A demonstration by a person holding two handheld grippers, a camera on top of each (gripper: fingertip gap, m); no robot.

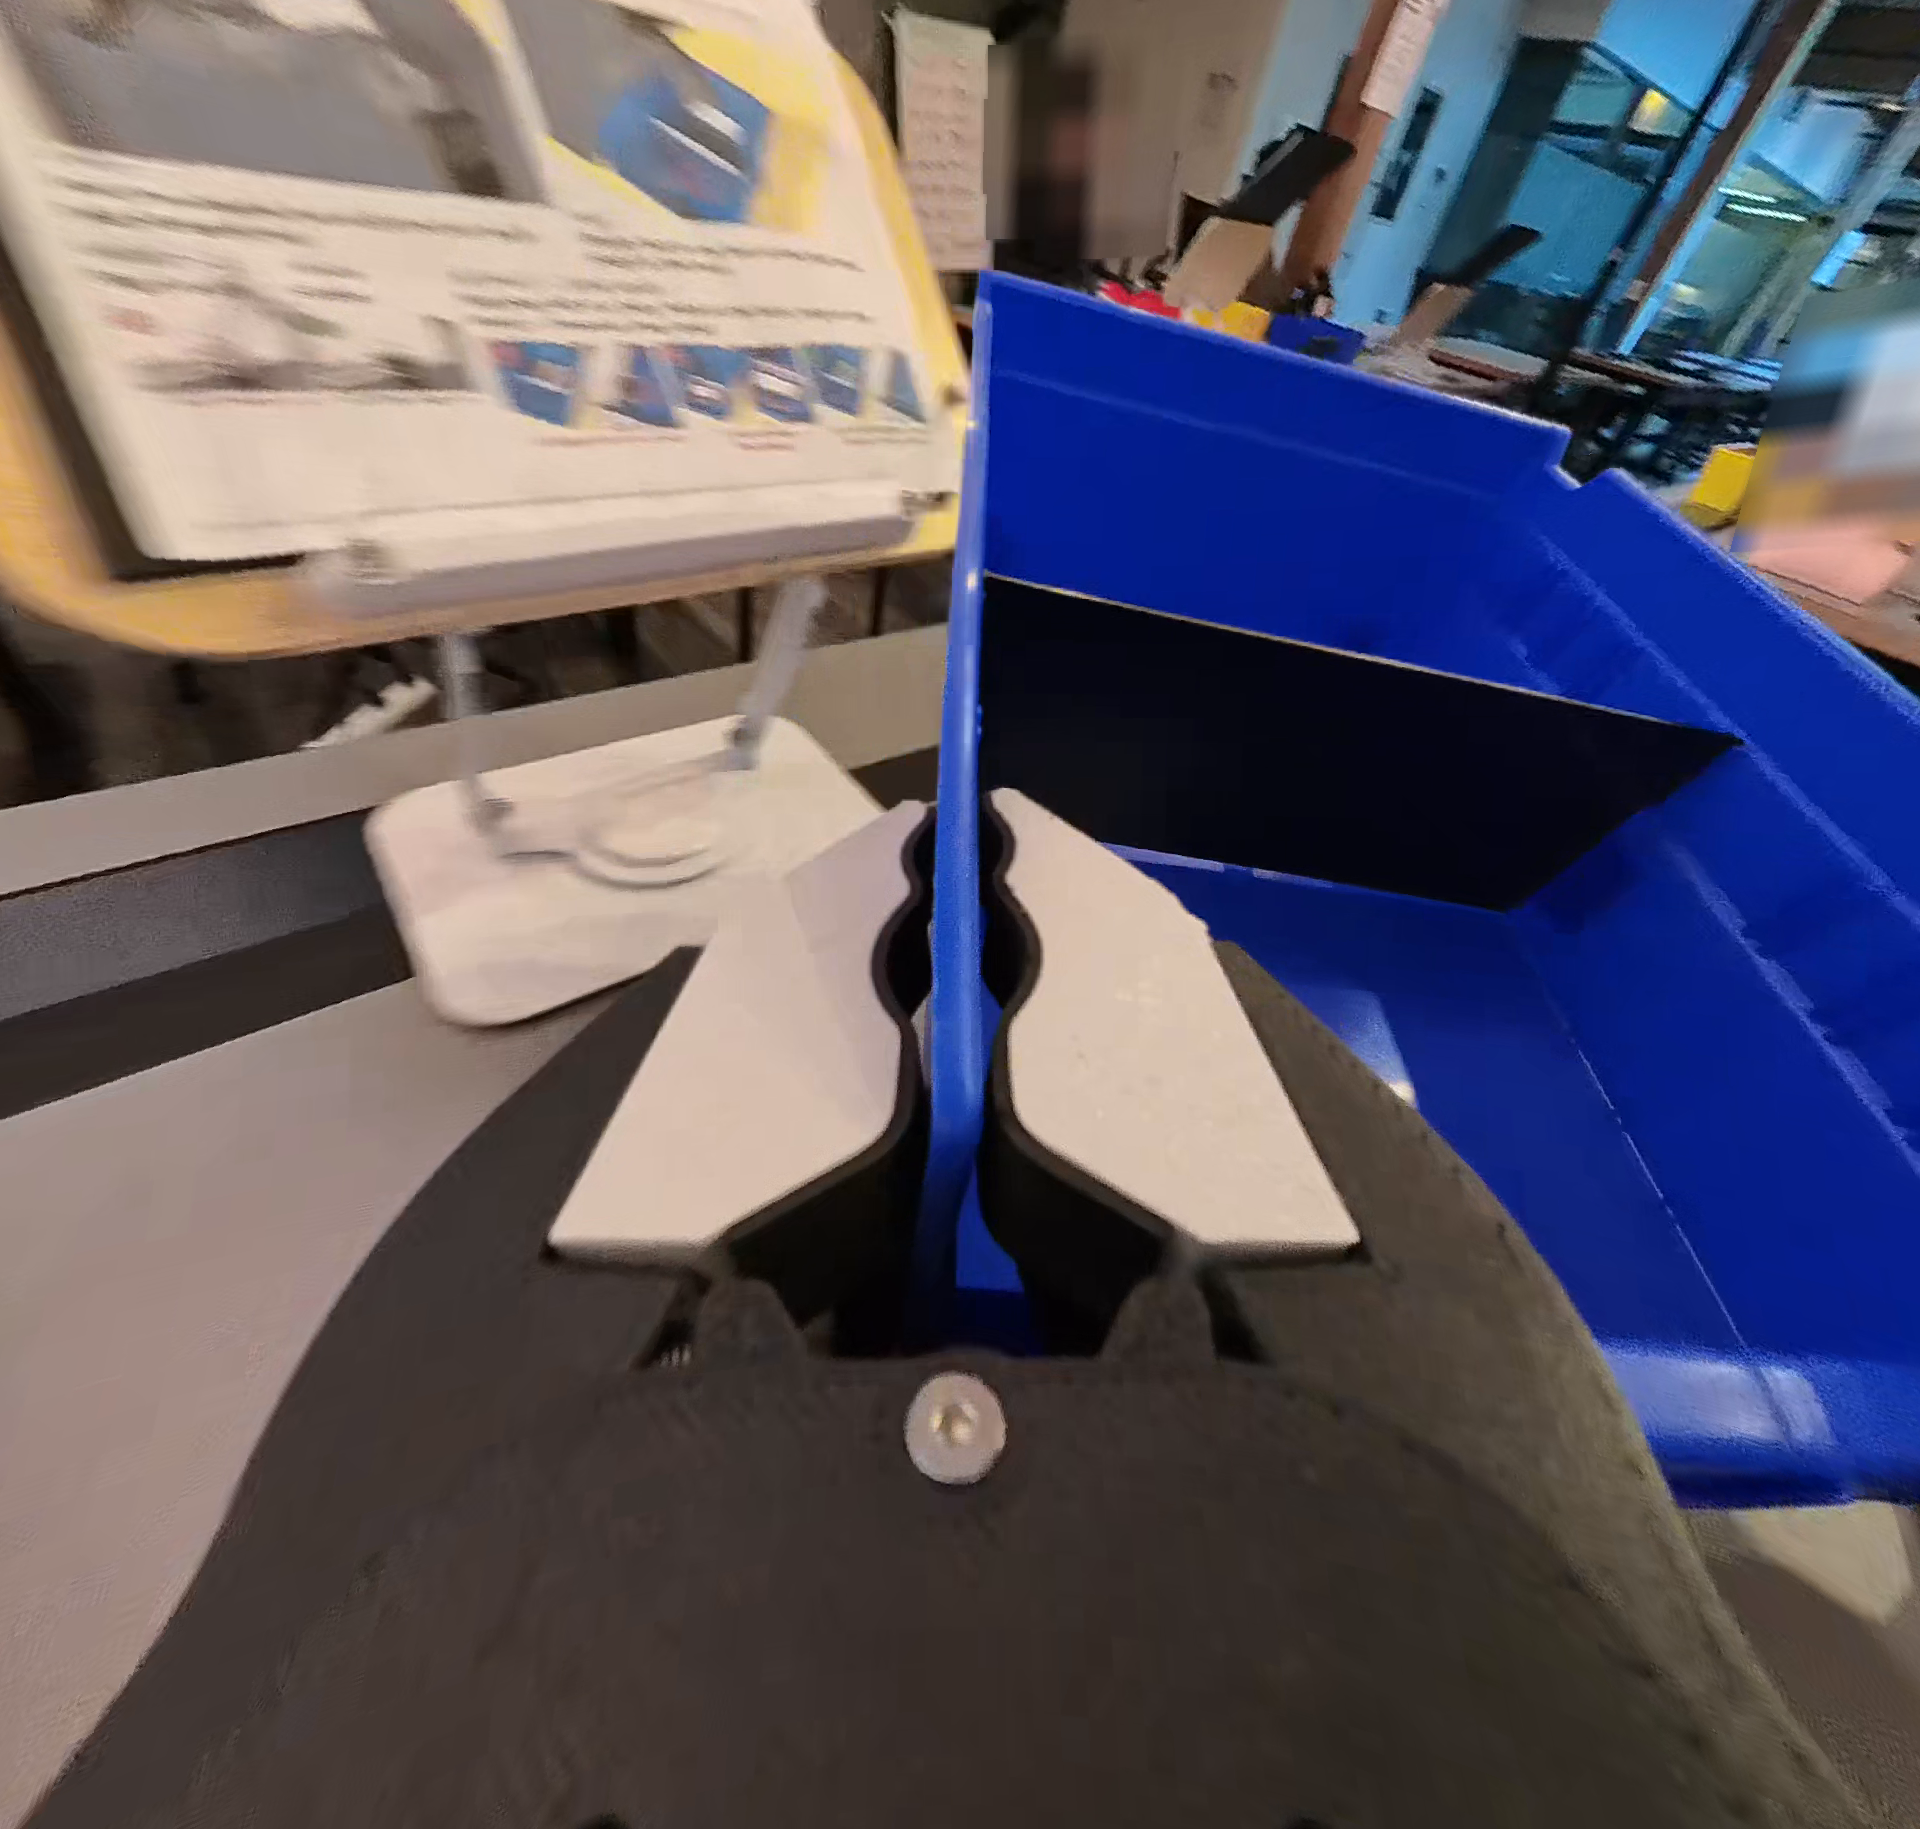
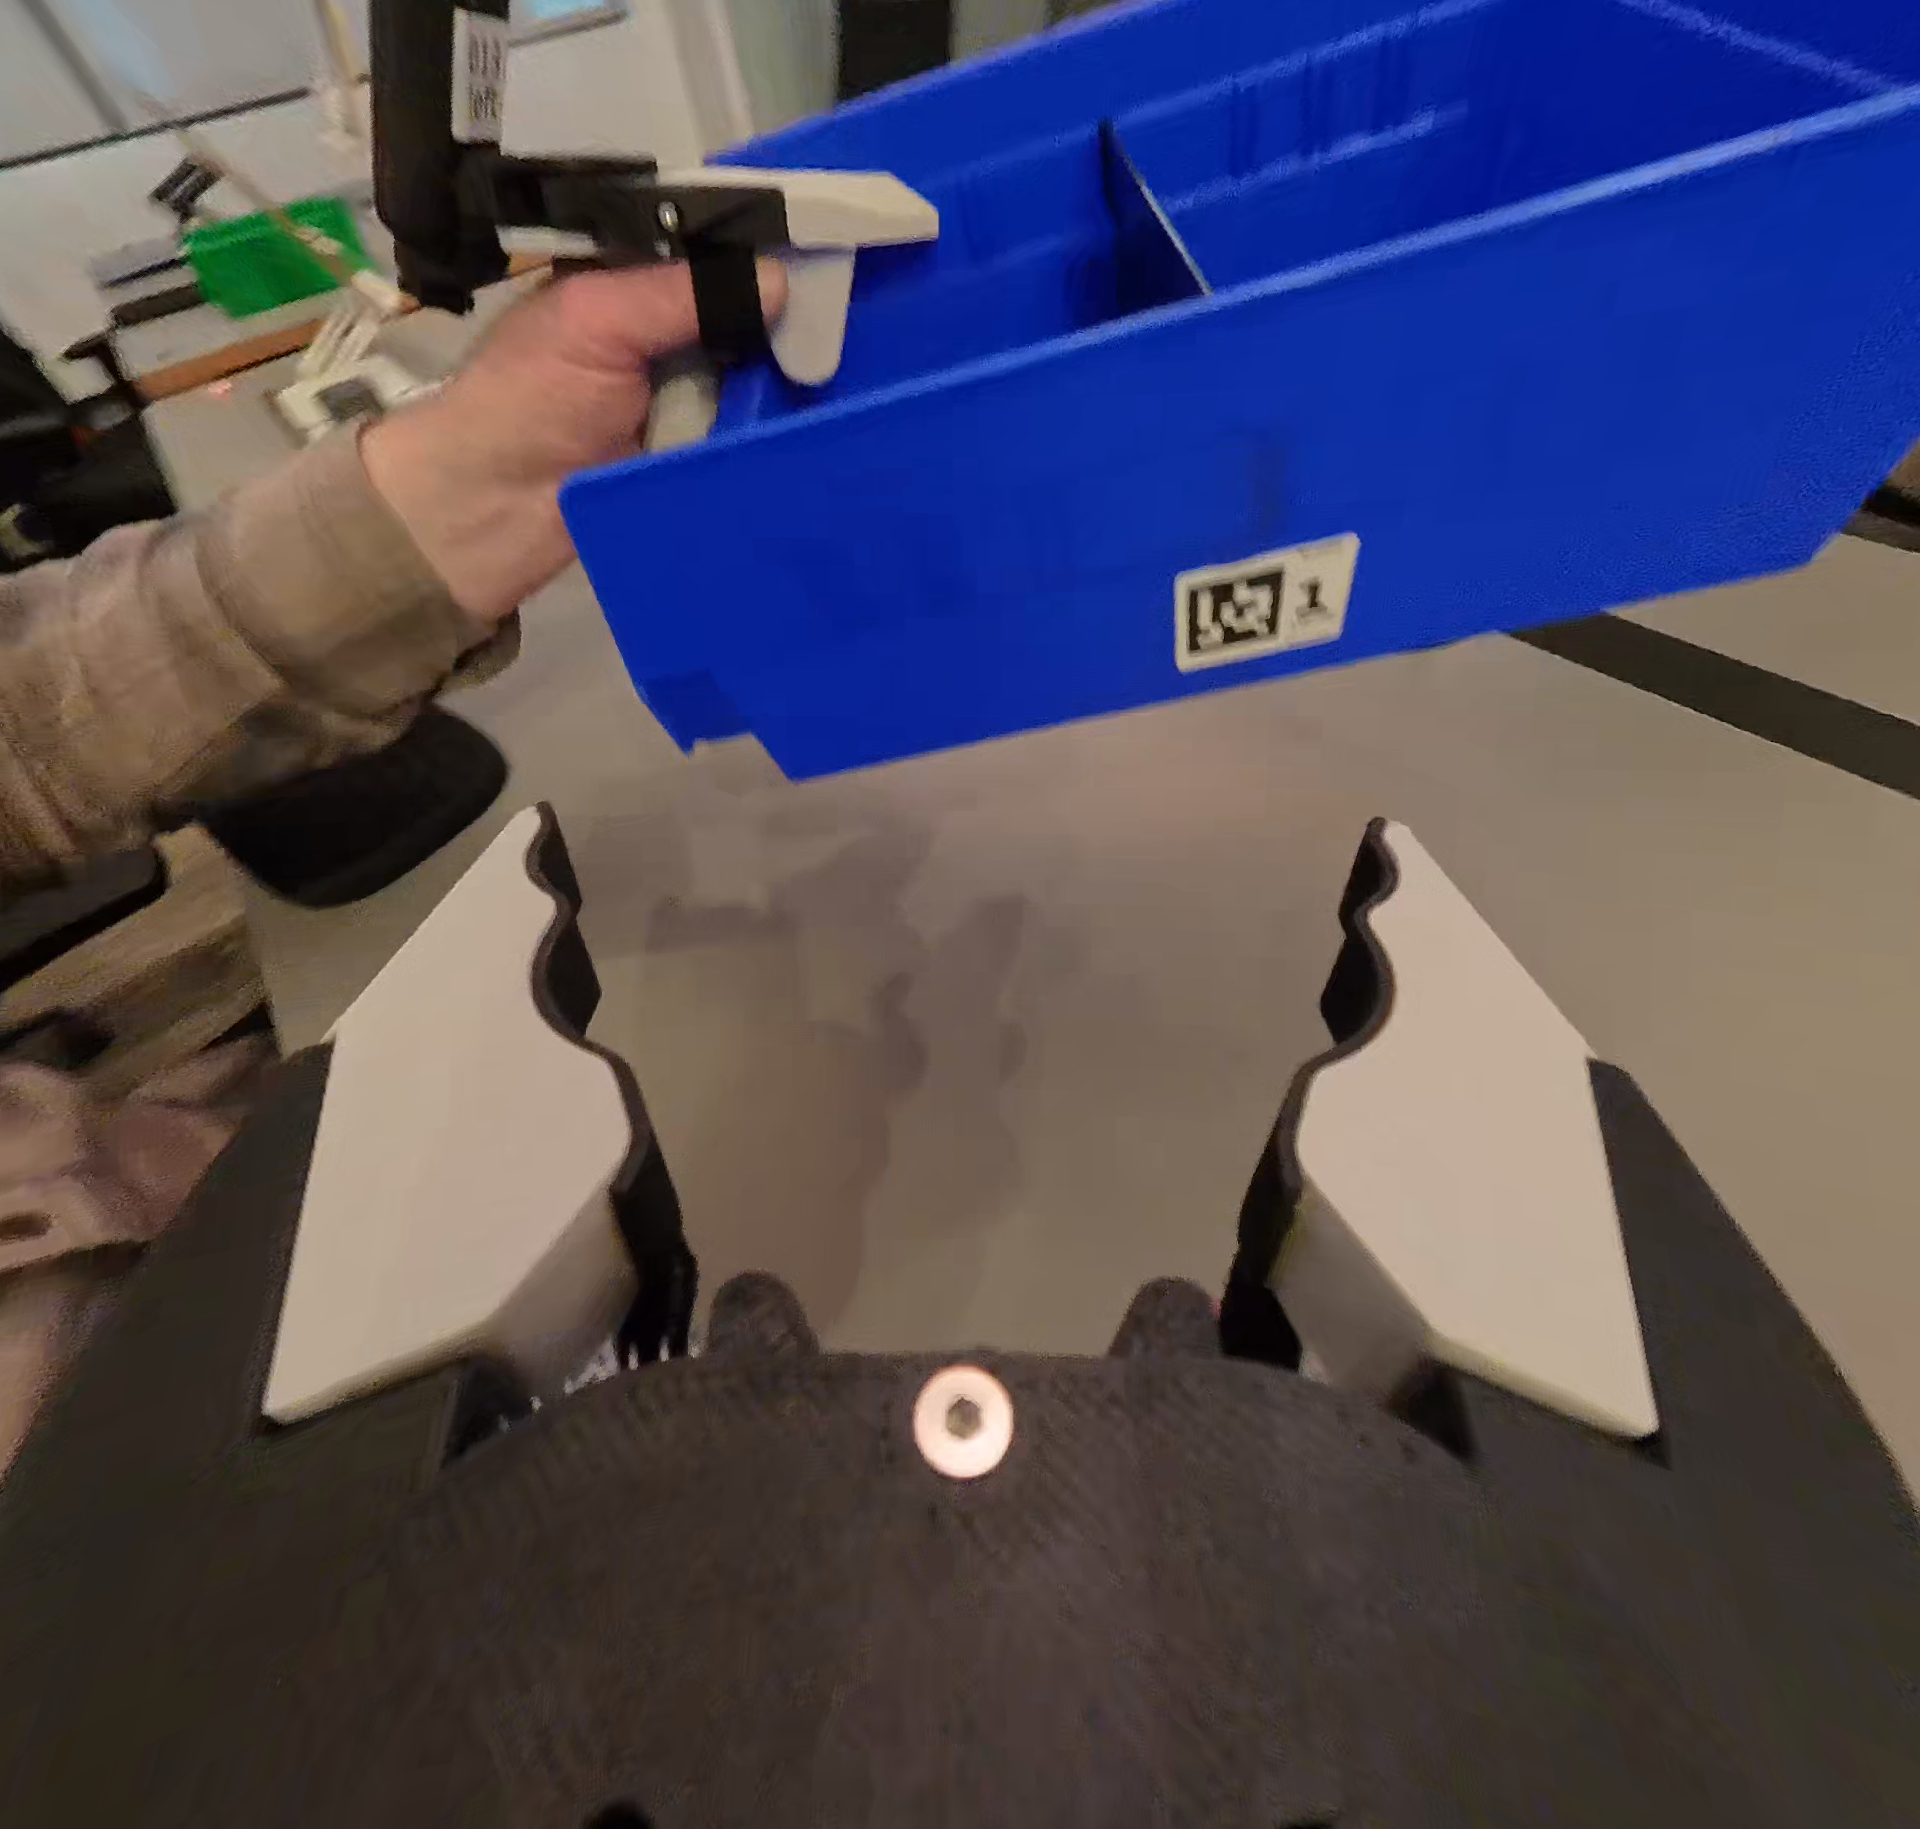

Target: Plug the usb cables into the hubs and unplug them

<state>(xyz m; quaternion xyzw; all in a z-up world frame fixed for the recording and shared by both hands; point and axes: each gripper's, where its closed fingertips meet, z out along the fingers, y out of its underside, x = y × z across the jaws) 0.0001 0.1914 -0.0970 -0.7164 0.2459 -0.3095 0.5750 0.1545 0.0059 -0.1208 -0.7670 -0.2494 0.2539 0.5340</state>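
Note:
My left gripper (image 1: 961, 823) is shut on the side wall of a blue plastic bin (image 1: 1403, 948) and holds it up, tilted, above the table. The bin has a black divider (image 1: 1299, 730) across it, and the parts of it that show are empty. In the right wrist view the same bin (image 2: 1039, 553) hangs in the air, with the left gripper (image 2: 831, 252) and a person's hand (image 2: 520, 429) at its left end. My right gripper (image 2: 961, 844) is open and empty below the bin. No usb cables or hubs show.
A tilted board with printed sheets (image 1: 416, 252) stands on a white base (image 1: 623, 844) at the left on the grey table (image 2: 1039, 948). A square marker sticker (image 2: 1262, 603) is on the bin's side. A black stripe (image 2: 1714, 699) crosses the table. Cluttered workshop benches lie behind. The gap from one gripper's tips to the other's is roughly 25 centimetres. The white base (image 1: 623, 844) lies some 30 centimetres from my left tips, 45 centimetres from my right tips.

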